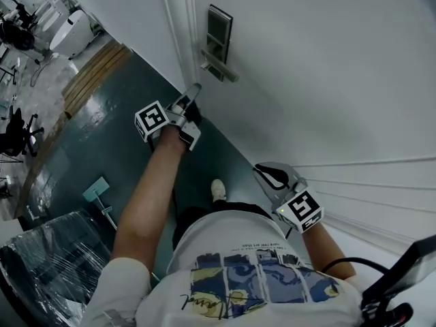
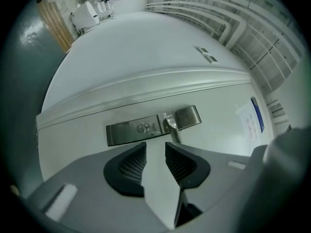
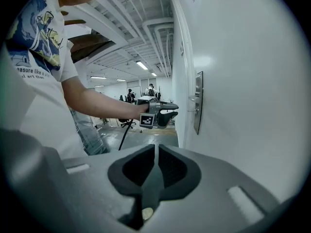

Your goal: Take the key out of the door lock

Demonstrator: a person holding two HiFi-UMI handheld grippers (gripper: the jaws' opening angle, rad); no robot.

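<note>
A metal lock plate (image 1: 219,31) with a lever handle (image 1: 222,71) sits on the white door (image 1: 327,73). In the left gripper view the plate (image 2: 127,131) lies straight ahead, with a small round keyhole piece (image 2: 142,127) beside the handle (image 2: 173,128). I cannot make out a key there. My left gripper (image 1: 193,101) is just short of the handle, level with it. Its jaws (image 2: 155,152) are open and empty. My right gripper (image 1: 264,171) hangs lower, beside the door. Its jaws (image 3: 156,149) are shut on nothing. The right gripper view shows the left gripper (image 3: 167,114) near the plate (image 3: 198,101).
A chair wrapped in plastic film (image 1: 48,257) stands at the lower left on the dark green floor (image 1: 116,135). The person's shoe (image 1: 218,189) is near the door's foot. A paper notice (image 2: 252,120) hangs on the door. Office chairs and a white machine (image 1: 68,33) are far off.
</note>
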